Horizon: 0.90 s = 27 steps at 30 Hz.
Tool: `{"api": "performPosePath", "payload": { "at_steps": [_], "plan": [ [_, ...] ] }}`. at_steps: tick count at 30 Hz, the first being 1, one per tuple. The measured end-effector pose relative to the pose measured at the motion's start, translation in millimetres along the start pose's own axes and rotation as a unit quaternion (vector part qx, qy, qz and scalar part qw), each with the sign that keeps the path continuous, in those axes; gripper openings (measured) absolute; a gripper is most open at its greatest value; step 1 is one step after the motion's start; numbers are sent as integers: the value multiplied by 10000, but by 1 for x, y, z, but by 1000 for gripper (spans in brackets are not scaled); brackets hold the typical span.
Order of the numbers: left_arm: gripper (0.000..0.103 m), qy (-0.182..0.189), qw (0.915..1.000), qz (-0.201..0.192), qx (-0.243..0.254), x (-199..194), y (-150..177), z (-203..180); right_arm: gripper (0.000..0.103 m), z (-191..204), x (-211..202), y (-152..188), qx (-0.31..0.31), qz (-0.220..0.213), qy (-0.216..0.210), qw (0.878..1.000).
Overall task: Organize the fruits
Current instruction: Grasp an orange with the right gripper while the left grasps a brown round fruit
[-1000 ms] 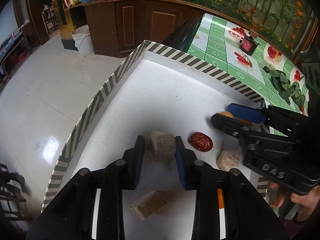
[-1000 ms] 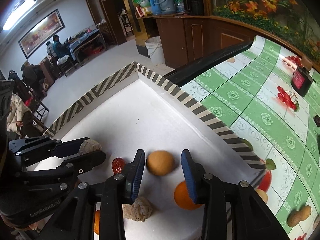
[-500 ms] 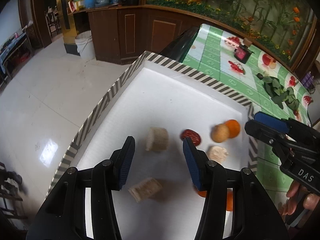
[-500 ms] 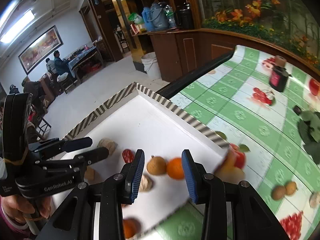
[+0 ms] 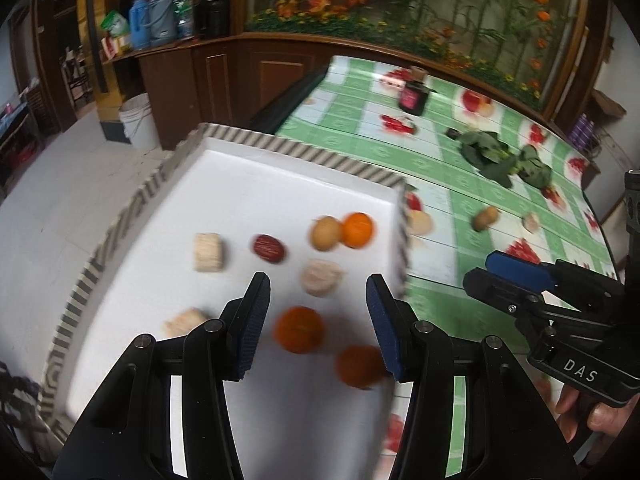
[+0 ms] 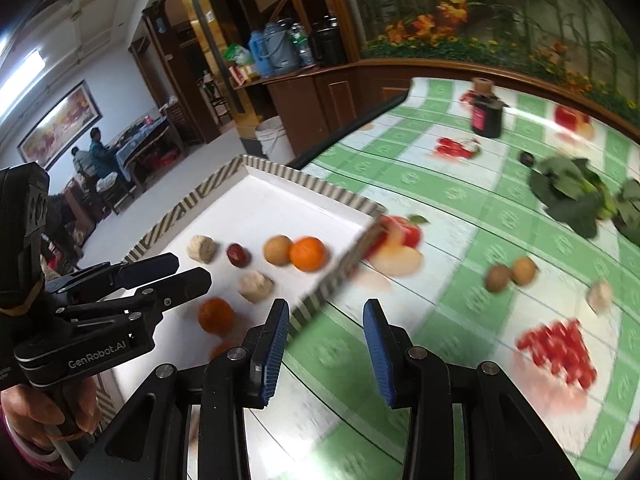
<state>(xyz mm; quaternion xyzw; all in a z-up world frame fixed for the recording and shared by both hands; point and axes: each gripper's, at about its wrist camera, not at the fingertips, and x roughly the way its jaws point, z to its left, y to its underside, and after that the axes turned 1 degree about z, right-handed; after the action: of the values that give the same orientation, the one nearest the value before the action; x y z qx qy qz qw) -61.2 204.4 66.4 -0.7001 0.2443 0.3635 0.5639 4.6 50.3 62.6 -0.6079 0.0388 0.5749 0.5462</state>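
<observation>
A white tray with a striped rim (image 5: 304,156) holds a beige block (image 5: 208,252), a red date (image 5: 269,248), a brown round fruit (image 5: 325,233), three oranges (image 5: 357,230) and other beige lumps (image 5: 320,277). My left gripper (image 5: 316,284) hovers open above the tray's near part, and an orange (image 5: 298,328) lies on the tray beneath its fingers, untouched. My right gripper (image 6: 326,308) is open and empty over the green tablecloth, just right of the tray rim (image 6: 340,272). Two brown fruits (image 6: 498,277) and a pale lump (image 6: 600,296) lie loose on the cloth.
A dark jar (image 5: 414,98) and leafy greens (image 5: 504,160) sit farther back on the checked tablecloth (image 5: 360,148). The tray's left side overhangs the floor, where a white bucket (image 5: 138,120) stands by wooden cabinets. Seated people (image 6: 96,152) are far off.
Both grippers drew back and rose from the tray. The left jaws widened and left the beige block lying there. The right gripper swung right, off the brown fruit, over the cloth.
</observation>
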Motion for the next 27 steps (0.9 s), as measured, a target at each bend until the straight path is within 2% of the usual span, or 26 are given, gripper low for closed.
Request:
{"api": "performPosePath", "payload": {
  "at_steps": [6, 15, 27],
  "plan": [
    [50, 261, 9994, 81, 206, 2, 10, -37, 37, -27, -30, 26, 294, -70, 227, 9993],
    [50, 604, 9964, 303, 521, 12, 20, -88, 37, -88, -58, 63, 861, -59, 612, 9944],
    [50, 792, 9930, 525, 704, 30, 21, -124, 37, -135, -82, 90, 1244, -113, 929, 9878]
  ]
}}
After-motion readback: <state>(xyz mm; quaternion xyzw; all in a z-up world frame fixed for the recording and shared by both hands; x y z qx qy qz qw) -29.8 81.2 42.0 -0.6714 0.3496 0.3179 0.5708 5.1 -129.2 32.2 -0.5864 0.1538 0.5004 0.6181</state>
